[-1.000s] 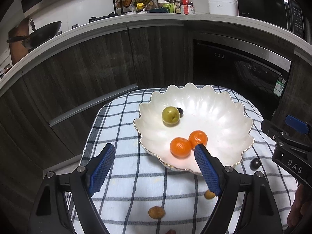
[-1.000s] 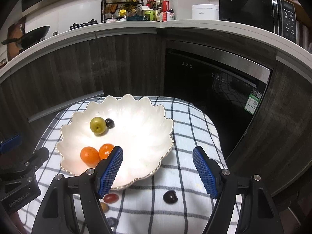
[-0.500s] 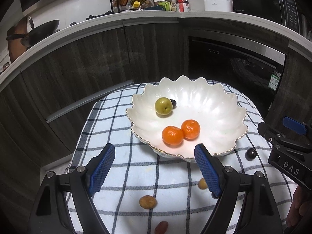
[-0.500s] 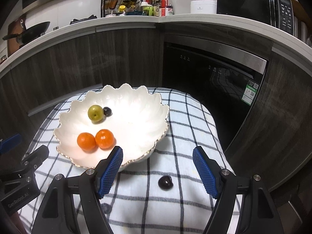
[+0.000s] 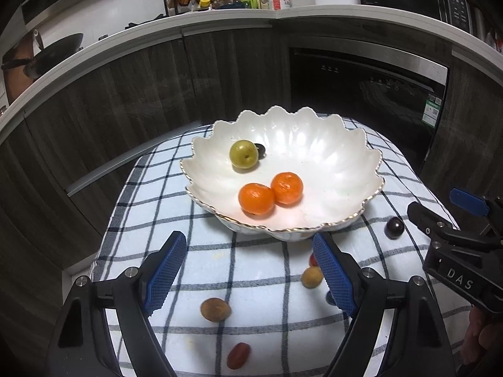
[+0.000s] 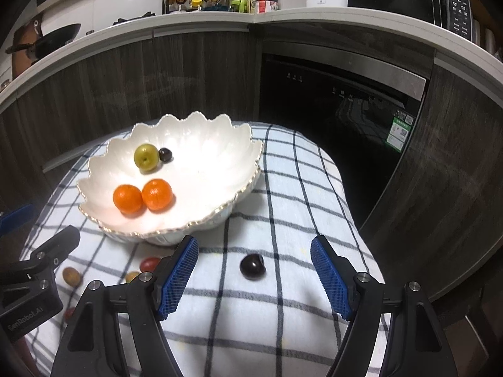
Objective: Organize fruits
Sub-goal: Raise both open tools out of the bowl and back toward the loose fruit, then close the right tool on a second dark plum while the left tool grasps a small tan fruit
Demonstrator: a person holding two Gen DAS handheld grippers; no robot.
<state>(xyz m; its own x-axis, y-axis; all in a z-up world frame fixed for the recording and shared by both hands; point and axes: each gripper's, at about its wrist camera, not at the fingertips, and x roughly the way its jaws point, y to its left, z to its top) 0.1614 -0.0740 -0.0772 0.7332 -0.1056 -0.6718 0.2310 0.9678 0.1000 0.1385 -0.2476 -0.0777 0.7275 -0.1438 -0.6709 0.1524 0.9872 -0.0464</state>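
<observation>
Both grippers spread and empty; loose fruit near the scalloped bowl (image 5: 375, 163).
Left view: left gripper (image 5: 248, 275) over the brown fruit (image 5: 215, 309); round, could roll away.
Right view: right gripper (image 6: 254, 278) brackets the dark cherry (image 6: 252, 266); a hard pinch could squirt it out.

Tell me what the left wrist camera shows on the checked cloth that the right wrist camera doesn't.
Only the left wrist view fully shows the red oval fruit nearest the camera; the right view catches just a sliver. Only the right wrist view shows the dark cherry lying between the open right tool fingers. Both show the white scalloped bowl holding two oranges, a green fruit and a dark one.
</observation>
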